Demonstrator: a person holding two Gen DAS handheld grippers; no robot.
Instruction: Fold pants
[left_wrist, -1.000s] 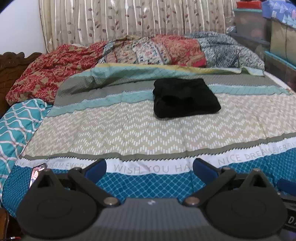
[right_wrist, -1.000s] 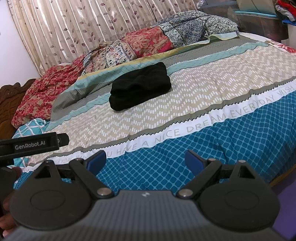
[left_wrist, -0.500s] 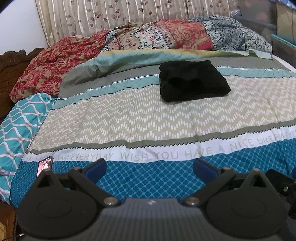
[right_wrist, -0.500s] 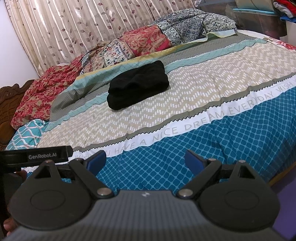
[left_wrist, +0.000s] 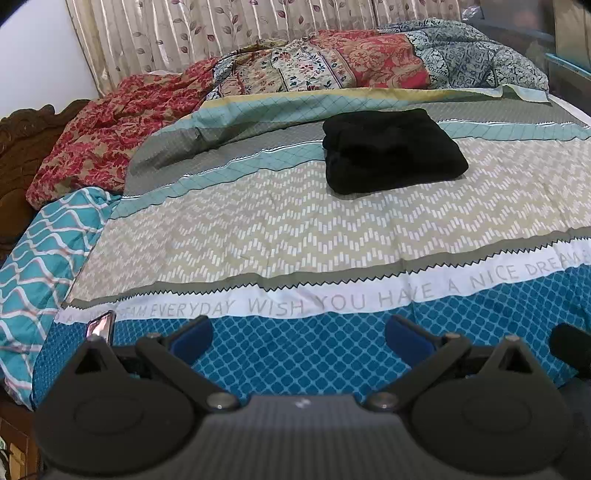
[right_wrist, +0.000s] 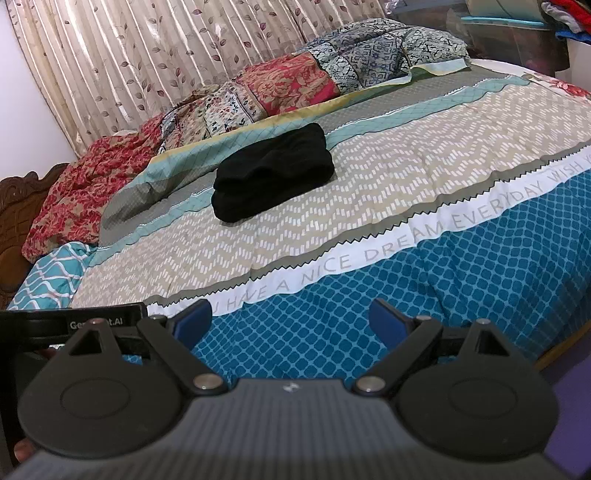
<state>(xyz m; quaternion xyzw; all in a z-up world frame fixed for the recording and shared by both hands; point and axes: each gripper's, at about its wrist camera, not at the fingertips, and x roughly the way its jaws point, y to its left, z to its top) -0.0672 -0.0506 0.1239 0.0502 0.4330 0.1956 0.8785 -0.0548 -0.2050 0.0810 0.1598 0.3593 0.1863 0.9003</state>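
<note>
Fold pants, late stage. The black pants (left_wrist: 391, 155) lie as a compact, roughly rectangular bundle on the bed (left_wrist: 295, 229), resting on the beige zigzag band near the grey and teal stripes, well apart from both grippers. Judged from this shape, the folding itself appears complete or nearly so.

The left gripper (left_wrist: 299, 334) hangs over the blue lattice band at the near edge of the bed, its jaws spread wide with nothing between the blue pads. The right gripper (right_wrist: 290, 319) stands likewise, jaws wide apart and empty, over the same blue band; the body of the left tool shows at its left margin.

Next move, as a judgement: if any tidying remains, both grippers must travel forward across the lettered white strip to reach the bundle, then close on an edge of the top layer only.

Materials: the pants look like a soft, matte, thick fabric with rounded folded edges and 2 or more visible layers at the near side. The bedcover is smooth printed cotton, lightly wrinkled. Rumpled floral quilts (right_wrist: 280, 88) heap along the far side, before a pleated, glossy leaf-print curtain (right_wrist: 147, 55). A phone (left_wrist: 100, 326) lies near the left gripper.
</note>
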